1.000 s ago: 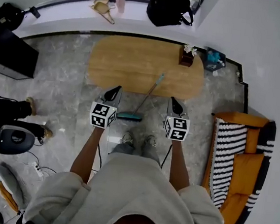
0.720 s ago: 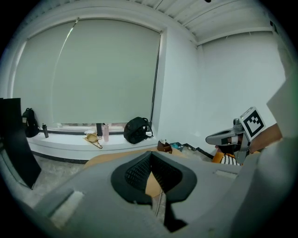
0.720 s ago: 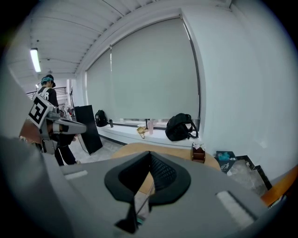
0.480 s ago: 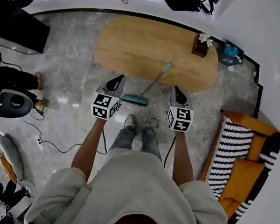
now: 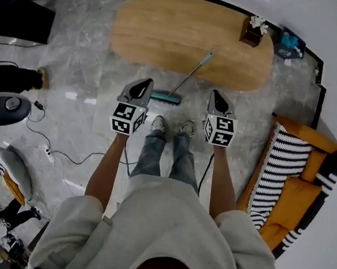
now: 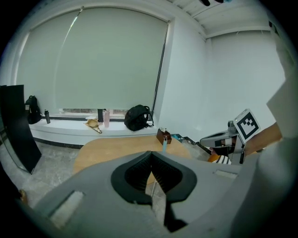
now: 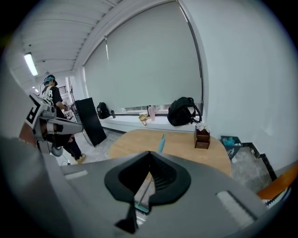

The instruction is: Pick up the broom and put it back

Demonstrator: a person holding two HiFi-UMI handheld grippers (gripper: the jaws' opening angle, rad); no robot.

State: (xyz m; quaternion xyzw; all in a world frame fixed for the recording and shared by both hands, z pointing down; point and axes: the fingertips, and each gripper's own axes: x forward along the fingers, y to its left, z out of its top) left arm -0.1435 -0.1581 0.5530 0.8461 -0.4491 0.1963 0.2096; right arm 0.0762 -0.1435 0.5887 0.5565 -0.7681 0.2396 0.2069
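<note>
the broom (image 5: 186,81) leans against the near edge of the wooden bench (image 5: 163,32). its green head sits on the grey floor (image 5: 84,70) and the pale blue end of its handle rests at the bench top. the left tongs (image 5: 145,84) and right tongs (image 5: 215,95) hang on either side of the head, both pointing towards the bench. each pair is pressed together with nothing pinched. the person's shoes (image 5: 158,123) stand just behind the broom head.
</note>
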